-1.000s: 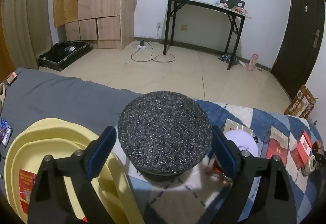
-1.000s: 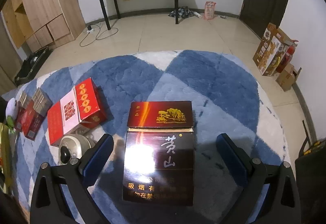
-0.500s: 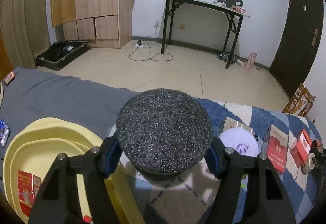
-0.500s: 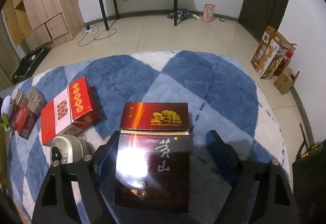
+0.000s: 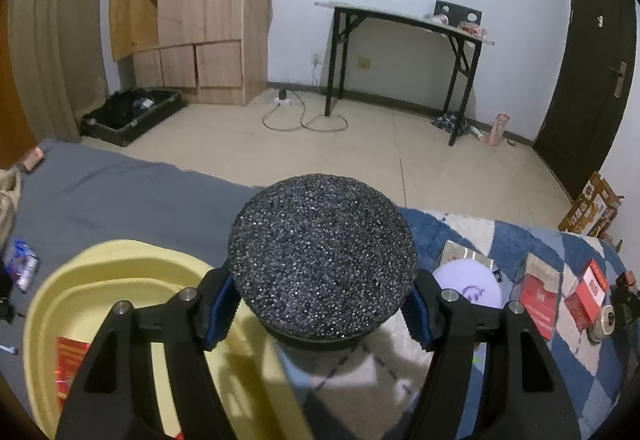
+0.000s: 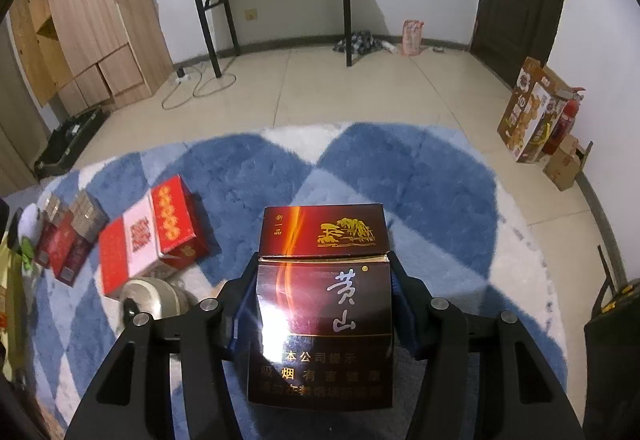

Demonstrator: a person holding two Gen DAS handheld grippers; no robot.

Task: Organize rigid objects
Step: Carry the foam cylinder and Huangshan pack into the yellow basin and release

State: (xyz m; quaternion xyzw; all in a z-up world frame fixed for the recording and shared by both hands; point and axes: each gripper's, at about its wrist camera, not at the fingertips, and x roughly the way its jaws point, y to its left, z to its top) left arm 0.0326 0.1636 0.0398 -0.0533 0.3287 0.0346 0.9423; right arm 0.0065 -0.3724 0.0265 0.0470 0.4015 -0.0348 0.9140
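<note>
The left gripper (image 5: 322, 314) grips a round black glittery box (image 5: 322, 260) beside the yellow basin (image 5: 120, 272). The right gripper (image 6: 320, 300) is closing on a dark red cigarette pack (image 6: 322, 304) on the blue-white blanket (image 6: 420, 176). I think the glossy pack may slip if it is lifted too early.

The round speckled lid (image 5: 322, 264) covers whatever is under it; only a dark rim shows beneath. It also hides part of the pale disc (image 5: 470, 286) to its right. The yellow basin (image 5: 100, 272) is cut off by the lower edge and partly covered by the left gripper (image 5: 320, 314). The red pack (image 5: 70, 364) inside it is half covered. In the right view, the dark carton (image 6: 322, 304) hides both pads. The metal object (image 6: 154, 298) is blurred and partly covered.
</note>
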